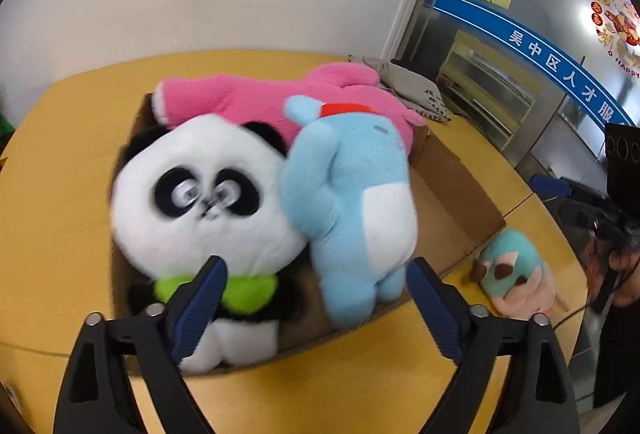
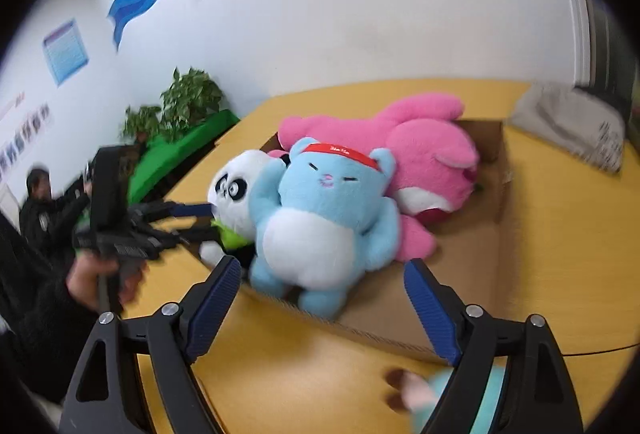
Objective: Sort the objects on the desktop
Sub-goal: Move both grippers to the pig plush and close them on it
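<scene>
Now, scene: a shallow brown cardboard box (image 1: pixel 452 194) sits on the yellow wooden surface (image 1: pixel 64 170) and serves as my landmark.
In the box: a black-and-white plush panda with a green scarf (image 1: pixel 200 202) at the near-left end, a light blue plush cat with a red headband (image 1: pixel 352 202) propped against it at the box's near wall, and a long pink plush animal (image 1: pixel 256 98) lying across the far end.
Outside the box: a small teal-and-pink plush toy (image 1: pixel 516 270) lies on the surface just beside the box's near-right corner, not yet sorted by my judgement.
Left fingers (image 1: pixel 316 298): spread wide, holding nothing, hovering at the box's near wall in front of the panda and the blue cat.
Right fingers (image 2: pixel 324 298): also spread, empty, at the near edge of the box facing the blue cat (image 2: pixel 320 218).
Key relation: the teal toy (image 2: pixel 440 398) shows at the bottom of my right view, close under my right fingers and outside the box; my right hand looks the nearer one. Its long axis I cannot tell, as it is blurred and half hidden.
Writing: blue banner on glass beyond the box reads 吴中区人才服; the headband's lettering is too small to read.
</scene>
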